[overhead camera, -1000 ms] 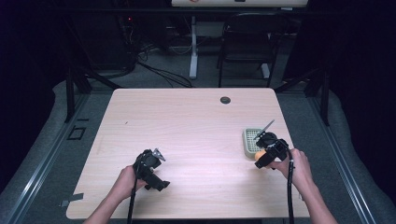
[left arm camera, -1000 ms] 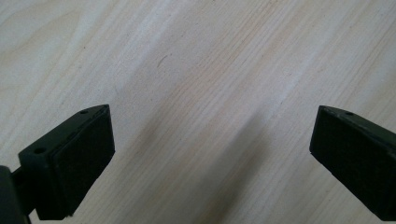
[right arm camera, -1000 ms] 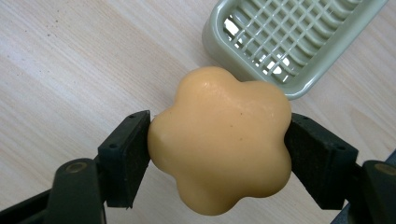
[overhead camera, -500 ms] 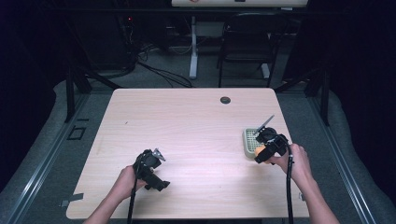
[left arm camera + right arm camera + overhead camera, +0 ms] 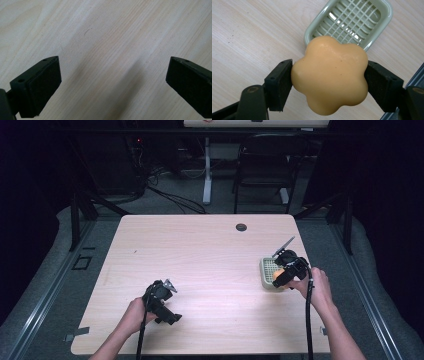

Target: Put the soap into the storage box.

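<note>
The right gripper was clamped on an orange flower-shaped soap, its two black pads pressing the lobed sides from left and right. In the right gripper view the soap hung above the near corner of a pale green soap dish, partly covering that corner, and did not rest in it; whether it touched the dish rim could not be told. The dish was a rounded rectangle with a slotted grid floor, lying flat on the light wooden worktop.

In the high view the right gripper sat over the dish, on the side nearer the person, with a small patch of orange soap visible at its tip. The person's right hand held the gripper from just beyond the dish, toward the worktop's right edge.

The left gripper lay well apart from the dish, far to its left and nearer the person's edge of the worktop, held by the left hand. In the left gripper view the left gripper stood wide, nothing between its pads but bare wood grain.

A small dark round grommet sat in the worktop beyond the dish, toward the far edge.
</note>
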Available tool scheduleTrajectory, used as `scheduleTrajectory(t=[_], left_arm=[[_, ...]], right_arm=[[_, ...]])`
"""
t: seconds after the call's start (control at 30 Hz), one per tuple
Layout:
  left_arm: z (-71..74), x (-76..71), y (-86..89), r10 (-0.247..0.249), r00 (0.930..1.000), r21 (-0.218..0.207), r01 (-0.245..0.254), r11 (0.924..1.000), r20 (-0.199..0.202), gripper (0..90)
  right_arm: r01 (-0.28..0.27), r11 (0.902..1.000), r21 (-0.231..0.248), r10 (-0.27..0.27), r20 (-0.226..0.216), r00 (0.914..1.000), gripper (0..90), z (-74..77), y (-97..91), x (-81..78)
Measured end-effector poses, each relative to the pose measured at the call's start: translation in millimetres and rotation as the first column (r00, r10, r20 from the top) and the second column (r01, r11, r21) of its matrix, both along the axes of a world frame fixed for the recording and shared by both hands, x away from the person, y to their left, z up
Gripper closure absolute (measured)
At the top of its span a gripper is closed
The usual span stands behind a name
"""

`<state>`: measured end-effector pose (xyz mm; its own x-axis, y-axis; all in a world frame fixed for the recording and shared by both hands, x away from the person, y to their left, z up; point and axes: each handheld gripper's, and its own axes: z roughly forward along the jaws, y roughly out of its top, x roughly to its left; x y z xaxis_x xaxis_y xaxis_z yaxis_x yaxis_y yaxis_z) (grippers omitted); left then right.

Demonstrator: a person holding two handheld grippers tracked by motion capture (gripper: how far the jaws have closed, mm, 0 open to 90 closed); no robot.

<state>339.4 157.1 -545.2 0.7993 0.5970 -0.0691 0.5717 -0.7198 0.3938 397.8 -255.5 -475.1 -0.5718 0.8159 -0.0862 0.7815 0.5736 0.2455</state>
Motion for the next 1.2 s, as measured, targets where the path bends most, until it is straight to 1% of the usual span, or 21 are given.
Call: scheduleTrajectory(t=[0.1,0.2,0.23,0.27,0.3,0.33,0.37,0.5,0.57,0.67,0.7,0.73,0.8,0.83,0.93,0.97,1.0,1.07,1.13,1.17,1.2], left_arm=[[-0.1,0.1,-0.2,-0.001,1.0000,0.001,0.001,1.0000,0.000,0.0],[-0.1,0.4,-0.3,-0.003,1.0000,0.003,0.003,1.0000,0.000,0.0],[-0.2,0.4,-0.3,-0.003,1.0000,0.003,0.003,1.0000,-0.001,0.0],[-0.2,0.4,-0.3,-0.003,1.0000,0.003,0.003,1.0000,-0.001,0.0],[-0.2,0.3,-0.2,-0.002,1.0000,0.002,0.002,1.0000,0.000,0.0],[-0.2,0.4,-0.1,-0.002,1.0000,0.003,0.002,1.0000,0.000,0.0],[-0.2,0.3,-0.1,-0.002,1.0000,0.003,0.002,1.0000,0.000,0.0],[-0.1,0.2,-0.2,-0.003,1.0000,0.002,0.003,1.0000,0.001,0.0],[-0.3,0.3,-0.1,-0.003,1.0000,0.000,0.003,1.0000,0.000,0.0],[-0.3,0.3,-0.1,-0.003,1.0000,0.003,0.003,1.0000,-0.001,0.0],[-0.2,0.2,-0.2,-0.003,1.0000,0.003,0.003,1.0000,0.000,0.0],[-0.2,0.2,-0.1,-0.003,1.0000,0.002,0.003,1.0000,-0.001,0.0],[-0.2,0.0,-0.2,-0.005,1.0000,0.002,0.005,1.0000,-0.002,0.0],[-0.1,0.0,-0.1,-0.005,1.0000,0.003,0.005,1.0000,-0.002,0.0],[-0.1,0.2,0.1,-0.005,1.0000,0.004,0.005,1.0000,-0.002,0.0],[-0.3,0.3,0.1,-0.005,1.0000,0.003,0.005,1.0000,-0.003,0.0],[-0.3,0.3,0.1,-0.005,1.0000,0.002,0.005,1.0000,-0.003,0.0],[-0.1,0.2,0.1,-0.006,1.0000,0.003,0.006,1.0000,-0.002,0.0],[-0.3,0.2,0.1,-0.005,1.0000,0.002,0.005,1.0000,-0.003,0.0],[-0.2,0.2,0.1,-0.006,1.0000,0.004,0.006,1.0000,-0.003,0.0],[-0.2,0.2,0.1,-0.006,1.0000,0.003,0.006,1.0000,-0.003,0.0]], right_arm=[[-0.001,1.0000,-0.002,0.001,-0.005,1.0000,26.4,0.4,-0.6,3.8],[0.017,0.9996,0.021,-0.017,0.016,0.9997,26.4,-1.4,-0.1,6.4],[0.013,0.9999,0.006,-0.013,0.007,0.9999,26.4,0.2,-0.1,8.7],[0.013,0.9999,0.006,-0.013,0.007,0.9999,26.4,0.2,-0.1,8.7],[0.021,0.9995,0.024,-0.022,0.022,0.9995,26.4,-1.3,0.2,9.4],[0.012,0.9999,0.002,-0.012,0.007,0.9999,26.4,0.5,0.0,11.2],[0.020,0.9997,0.015,-0.020,0.017,0.9997,26.4,-1.1,0.3,12.0],[0.017,0.9999,0.001,-0.017,0.009,0.9998,26.4,-0.9,0.1,17.4],[0.032,0.9993,0.019,-0.032,0.020,0.9993,26.4,-3.1,0.6,19.3],[0.023,0.9997,0.011,-0.023,0.004,0.9997,26.4,-1.9,0.2,23.1],[0.036,0.9993,0.015,-0.036,0.022,0.9991,26.4,-3.2,0.8,23.9],[0.029,0.9995,0.015,-0.029,0.010,0.9995,26.4,-2.6,0.6,25.6],[0.039,0.9990,0.020,-0.040,0.021,0.9990,26.4,-4.4,1.5,26.9],[0.033,0.9994,0.011,-0.033,0.013,0.9994,26.4,-6.2,1.9,30.2],[0.040,0.9991,0.014,-0.040,0.016,0.9991,26.4,-8.7,2.4,32.4],[0.035,0.9994,0.004,-0.035,0.007,0.9994,26.4,-8.5,2.2,34.4],[0.048,0.9985,0.027,-0.048,0.015,0.9987,26.4,-11.3,2.4,35.8],[0.046,0.9989,0.009,-0.046,0.006,0.9989,26.4,-12.4,2.1,38.9],[0.055,0.9981,0.026,-0.055,0.005,0.9985,26.4,-16.0,2.8,41.3],[0.040,0.9992,0.007,-0.040,-0.009,0.9992,26.4,-15.5,2.1,43.1],[0.048,0.9988,0.012,-0.048,-0.004,0.9988,26.4,-17.6,2.6,43.9]])
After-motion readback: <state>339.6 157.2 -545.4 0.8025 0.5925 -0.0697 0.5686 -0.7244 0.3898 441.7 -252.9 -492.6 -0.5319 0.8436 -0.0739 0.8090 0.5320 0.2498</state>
